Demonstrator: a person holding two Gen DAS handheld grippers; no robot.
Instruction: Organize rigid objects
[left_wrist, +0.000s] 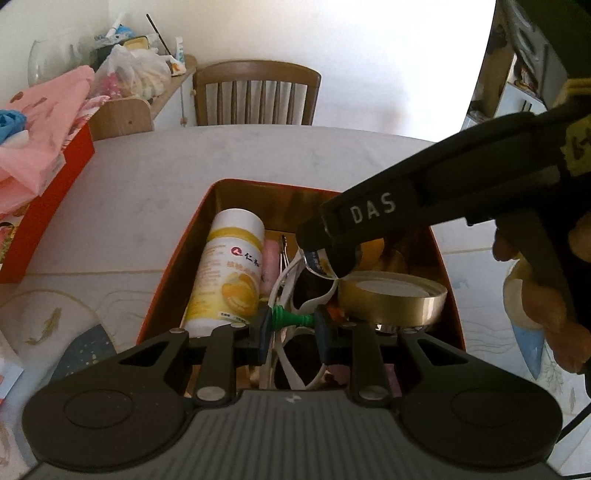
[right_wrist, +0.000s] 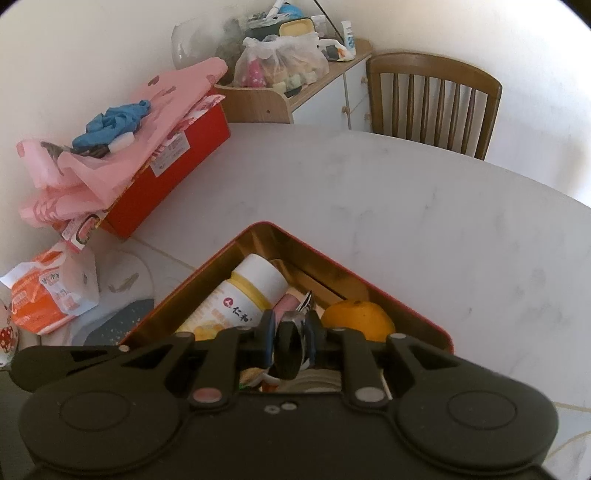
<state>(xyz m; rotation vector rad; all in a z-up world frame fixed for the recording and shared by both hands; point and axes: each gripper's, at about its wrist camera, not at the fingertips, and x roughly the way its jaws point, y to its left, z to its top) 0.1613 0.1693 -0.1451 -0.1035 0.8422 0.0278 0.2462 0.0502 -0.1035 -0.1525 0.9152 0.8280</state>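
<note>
A red tin (left_wrist: 177, 258) with a gold inside lies open on the table, also in the right wrist view (right_wrist: 207, 266). In it lie a white and yellow bottle (left_wrist: 229, 269) (right_wrist: 243, 295), an orange (right_wrist: 358, 319), a tan tape roll (left_wrist: 391, 299) and a white cord (left_wrist: 288, 273). My left gripper (left_wrist: 291, 326) hangs over the tin's near end, shut on a small green peg (left_wrist: 288, 316). My right gripper (left_wrist: 321, 260) (right_wrist: 290, 328) reaches in from the right above the tin's middle, shut on a small round tin (left_wrist: 317, 263) (right_wrist: 290, 350) held on edge.
A red box (right_wrist: 177, 173) piled with pink bags stands at the table's left. An orange tissue pack (right_wrist: 44, 295) lies near it. A wooden chair (left_wrist: 255, 92) stands behind the white marble table (right_wrist: 406, 206). A hand (left_wrist: 546, 306) holds the right gripper's grip.
</note>
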